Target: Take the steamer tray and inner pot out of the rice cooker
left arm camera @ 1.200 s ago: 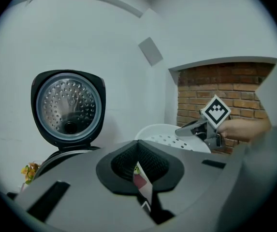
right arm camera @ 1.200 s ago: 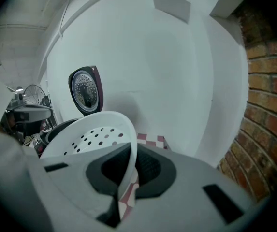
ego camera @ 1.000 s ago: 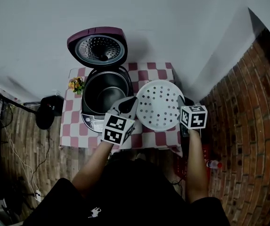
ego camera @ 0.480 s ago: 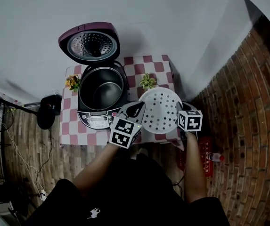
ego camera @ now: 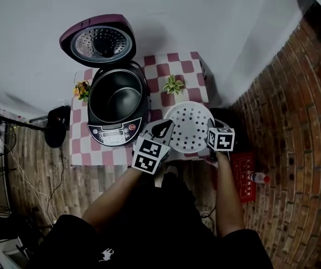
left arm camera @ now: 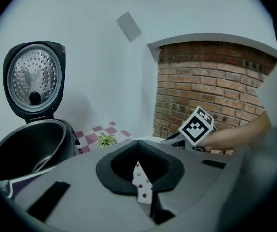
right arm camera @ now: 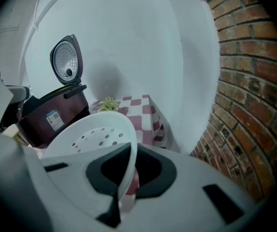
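Observation:
The white perforated steamer tray (ego camera: 189,126) hangs over the front right part of the checked table (ego camera: 192,72), held by both grippers. My left gripper (ego camera: 164,129) is shut on its left rim; in the left gripper view the dotted rim (left arm camera: 141,181) shows pinched between the jaws. My right gripper (ego camera: 211,131) is shut on the right rim, and the tray (right arm camera: 97,132) fills the right gripper view ahead of the jaws. The purple rice cooker (ego camera: 117,129) stands to the left with its lid (ego camera: 97,41) up. The dark inner pot (ego camera: 118,97) sits inside it.
A small green plant (ego camera: 174,84) stands on the table behind the tray, and orange flowers (ego camera: 82,89) at the cooker's left. A brick wall (ego camera: 294,122) runs along the right. A red crate (ego camera: 243,179) and a bottle (ego camera: 259,177) lie on the floor there.
Both grippers have carried the tray down and to the right, away from the cooker and toward the table's front right. The green plant has come into view behind it.

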Motion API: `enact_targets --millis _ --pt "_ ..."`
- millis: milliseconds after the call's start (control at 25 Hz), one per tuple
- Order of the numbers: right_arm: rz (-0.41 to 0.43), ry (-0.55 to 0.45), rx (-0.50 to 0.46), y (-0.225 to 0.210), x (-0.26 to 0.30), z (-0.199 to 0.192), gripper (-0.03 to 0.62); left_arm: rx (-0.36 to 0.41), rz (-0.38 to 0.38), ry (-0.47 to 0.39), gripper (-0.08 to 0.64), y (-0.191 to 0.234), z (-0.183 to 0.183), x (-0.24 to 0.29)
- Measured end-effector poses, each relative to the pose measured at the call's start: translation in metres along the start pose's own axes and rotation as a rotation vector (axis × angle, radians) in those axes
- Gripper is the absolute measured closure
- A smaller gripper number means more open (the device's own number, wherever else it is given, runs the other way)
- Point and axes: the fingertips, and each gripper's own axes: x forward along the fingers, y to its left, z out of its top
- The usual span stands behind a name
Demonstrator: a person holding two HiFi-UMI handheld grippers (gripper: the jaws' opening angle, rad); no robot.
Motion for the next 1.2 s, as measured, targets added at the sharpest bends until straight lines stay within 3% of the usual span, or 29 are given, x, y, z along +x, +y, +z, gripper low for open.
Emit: enact_targets --millis 360,640,840,1000,1200 --pt "-0.027 0.027 0.030 -0.009 0.026 -0.020 0.578 -0.031 -0.008 0.042 0.557 0.005 -0.020 -0.005" --pt "-0.031 0.061 0.000 -0.006 0.037 -0.028 0.578 -0.022 0.017 0.073 0.557 0.011 -0.033 -0.007" --pt "-0.045 0.108 -0.072 -0.009 0.041 -0.035 0.551 -0.010 0.018 0.069 0.557 0.011 -0.035 -0.004" --pt "-0.041 0.097 -0.103 -0.011 0.037 -0.027 0.474 -0.022 0.015 0.058 0.557 0.011 -0.031 -0.004" --pt "-0.016 0.026 -0.155 0.002 0.022 0.005 0.471 -0.046 0.017 0.027 0.557 0.013 -0.017 -0.009"
